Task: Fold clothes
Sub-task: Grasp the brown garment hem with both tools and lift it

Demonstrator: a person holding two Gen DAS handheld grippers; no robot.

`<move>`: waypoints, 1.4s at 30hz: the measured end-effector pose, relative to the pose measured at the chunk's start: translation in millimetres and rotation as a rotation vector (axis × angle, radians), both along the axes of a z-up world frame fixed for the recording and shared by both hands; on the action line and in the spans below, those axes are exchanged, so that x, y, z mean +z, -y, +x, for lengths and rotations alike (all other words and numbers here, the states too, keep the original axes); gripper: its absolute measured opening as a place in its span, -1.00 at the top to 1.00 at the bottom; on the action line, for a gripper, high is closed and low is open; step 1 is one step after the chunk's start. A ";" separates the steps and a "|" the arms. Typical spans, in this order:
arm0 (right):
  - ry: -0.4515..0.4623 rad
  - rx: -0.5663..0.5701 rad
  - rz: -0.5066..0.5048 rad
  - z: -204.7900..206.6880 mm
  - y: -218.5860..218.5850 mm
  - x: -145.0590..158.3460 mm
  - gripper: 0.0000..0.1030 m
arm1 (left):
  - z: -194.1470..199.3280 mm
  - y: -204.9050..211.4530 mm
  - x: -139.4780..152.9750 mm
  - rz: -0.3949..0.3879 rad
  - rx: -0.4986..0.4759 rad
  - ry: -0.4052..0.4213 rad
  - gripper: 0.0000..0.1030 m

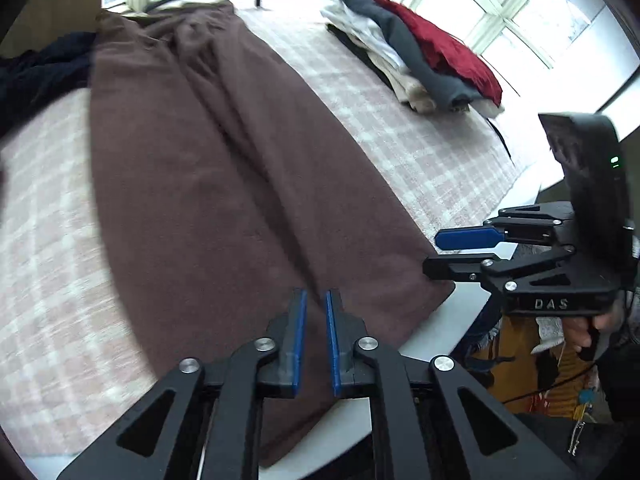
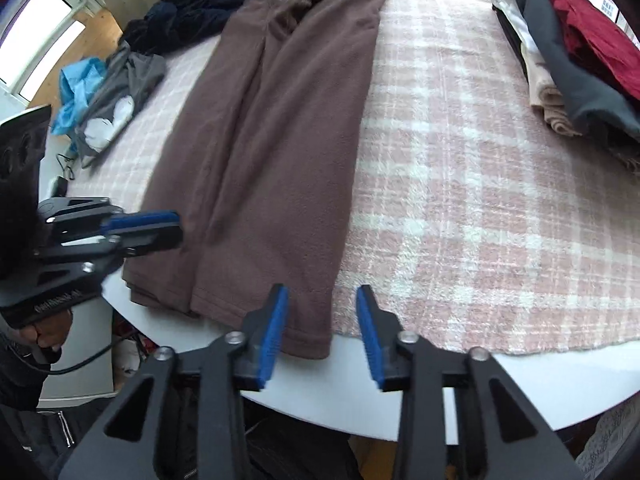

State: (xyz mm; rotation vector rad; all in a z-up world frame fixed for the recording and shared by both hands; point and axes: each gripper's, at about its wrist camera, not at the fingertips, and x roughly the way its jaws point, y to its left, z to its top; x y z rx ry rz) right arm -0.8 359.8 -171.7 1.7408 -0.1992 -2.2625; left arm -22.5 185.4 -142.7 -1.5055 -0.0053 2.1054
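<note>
- Brown fleece trousers [image 2: 264, 152] lie lengthwise on the pink-and-white checked blanket [image 2: 480, 200], folded leg over leg, waist at the far end and hems at the near edge, where they overhang onto the white table [image 2: 340, 392]
- My left gripper [image 1: 316, 340] hovers above the near hems; its blue-padded fingers [image 1: 298, 340] stand a narrow gap apart, with nothing between them that I can see
- My right gripper [image 2: 322, 332] sits at the near table edge by the right-hand hem corner, jaws spread wide and empty; the corner lies below the left finger, and I cannot tell whether they touch
- A stack of folded clothes [image 2: 568, 52], dark red on top, then grey and cream, rests at the blanket's far right side
- A navy garment [image 2: 184, 16] lies bunched at the far left beside the waistband; nearer, a grey garment [image 2: 120, 96] with white patches and something light blue [image 2: 76, 92] sit at the left edge
- A hand [image 1: 588, 328] grips the right unit's handle
</note>
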 end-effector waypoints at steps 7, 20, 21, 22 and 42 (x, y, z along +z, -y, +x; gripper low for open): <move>0.013 0.000 -0.035 4.0 -0.5 -12.4 0.24 | 27.6 69.9 -17.1 -0.060 0.150 0.078 0.44; 0.020 0.039 -0.046 12.5 20.0 -19.9 0.36 | 37.2 57.4 -37.0 -0.031 0.055 0.111 0.49; 0.021 0.035 -0.058 11.9 19.5 -19.2 0.38 | 35.3 60.1 -37.1 -0.014 0.054 0.120 0.61; 0.023 0.031 -0.070 11.2 18.7 -18.3 0.47 | 33.3 63.3 -37.0 0.007 0.057 0.131 0.78; -0.214 -0.163 -0.662 -169.1 -34.9 130.2 0.77 | -172.6 102.6 125.4 0.386 0.173 -0.106 0.84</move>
